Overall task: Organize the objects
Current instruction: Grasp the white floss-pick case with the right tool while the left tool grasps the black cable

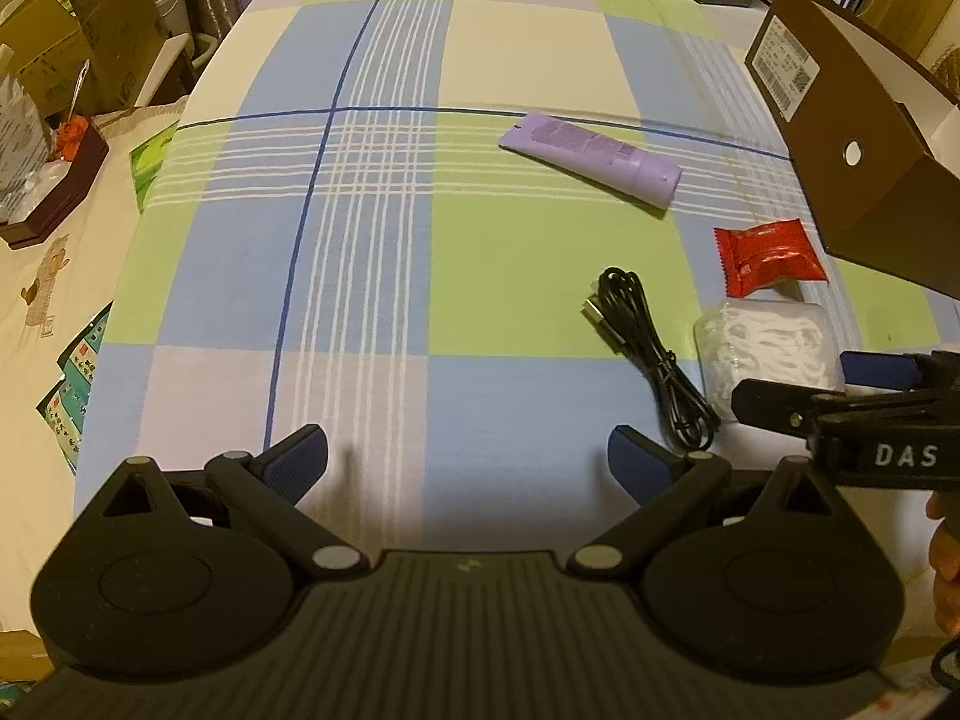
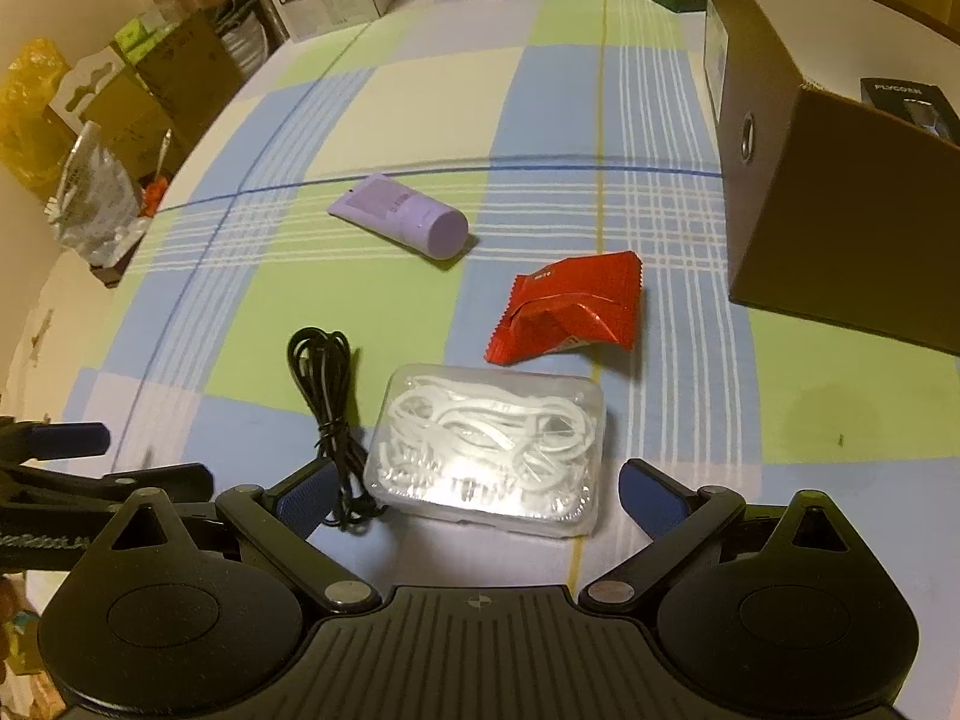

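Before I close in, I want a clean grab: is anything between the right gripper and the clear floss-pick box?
Nothing visible blocks it. The right gripper is open, with the floss-pick box directly ahead between its fingers. The black cable lies close beside the box's left edge, near the left finger, so it could get snagged.

Clear case (image 2: 489, 441) of white picks, flat, lid shut, just ahead of and between the right fingers (image 2: 303, 495). Coiled black cable (image 2: 327, 414) beside its left edge. Crumpled red packet (image 2: 570, 309) beyond; lilac tube (image 2: 402, 213) on its side, farther off. Open brown box (image 2: 840, 210) far right.
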Action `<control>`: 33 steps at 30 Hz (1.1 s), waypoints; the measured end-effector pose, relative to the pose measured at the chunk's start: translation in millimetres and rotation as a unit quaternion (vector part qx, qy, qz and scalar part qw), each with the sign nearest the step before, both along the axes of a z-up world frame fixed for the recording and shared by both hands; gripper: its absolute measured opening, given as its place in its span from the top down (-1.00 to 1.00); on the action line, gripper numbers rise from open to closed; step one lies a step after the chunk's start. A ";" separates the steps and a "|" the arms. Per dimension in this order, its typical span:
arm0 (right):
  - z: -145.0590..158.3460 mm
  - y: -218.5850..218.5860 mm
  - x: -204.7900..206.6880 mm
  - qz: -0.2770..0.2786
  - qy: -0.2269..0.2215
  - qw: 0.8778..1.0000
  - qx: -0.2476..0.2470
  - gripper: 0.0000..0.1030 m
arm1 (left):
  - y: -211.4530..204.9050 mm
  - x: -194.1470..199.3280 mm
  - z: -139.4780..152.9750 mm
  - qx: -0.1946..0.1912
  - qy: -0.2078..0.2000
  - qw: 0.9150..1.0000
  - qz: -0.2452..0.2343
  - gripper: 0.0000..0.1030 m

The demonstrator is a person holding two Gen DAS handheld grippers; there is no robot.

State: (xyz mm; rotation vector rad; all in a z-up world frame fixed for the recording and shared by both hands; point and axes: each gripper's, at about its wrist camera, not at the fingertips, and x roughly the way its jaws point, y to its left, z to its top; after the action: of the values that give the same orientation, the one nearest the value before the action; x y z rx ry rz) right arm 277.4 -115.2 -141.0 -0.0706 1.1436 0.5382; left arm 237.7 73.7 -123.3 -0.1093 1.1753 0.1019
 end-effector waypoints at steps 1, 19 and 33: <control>-2.0 1.2 0.7 0.000 0.000 1.000 -0.002 -0.89 | 0.7 0.5 -0.4 0.000 0.001 1.000 0.001 -0.91; -7.5 -59.0 6.7 -0.044 -0.013 0.999 -0.027 -0.65 | -28.6 22.9 -4.3 -0.020 -0.006 0.999 -0.038 -0.79; 1.7 -162.3 25.4 -0.159 -0.008 0.987 -0.032 -0.65 | -67.6 54.8 -27.1 -0.023 -0.028 0.998 -0.048 0.19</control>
State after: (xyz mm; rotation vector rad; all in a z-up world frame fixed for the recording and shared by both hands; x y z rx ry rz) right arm 302.7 -277.5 -139.3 0.0520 1.1294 0.2177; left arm 292.5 6.1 -150.5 -0.0966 1.1262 -0.0124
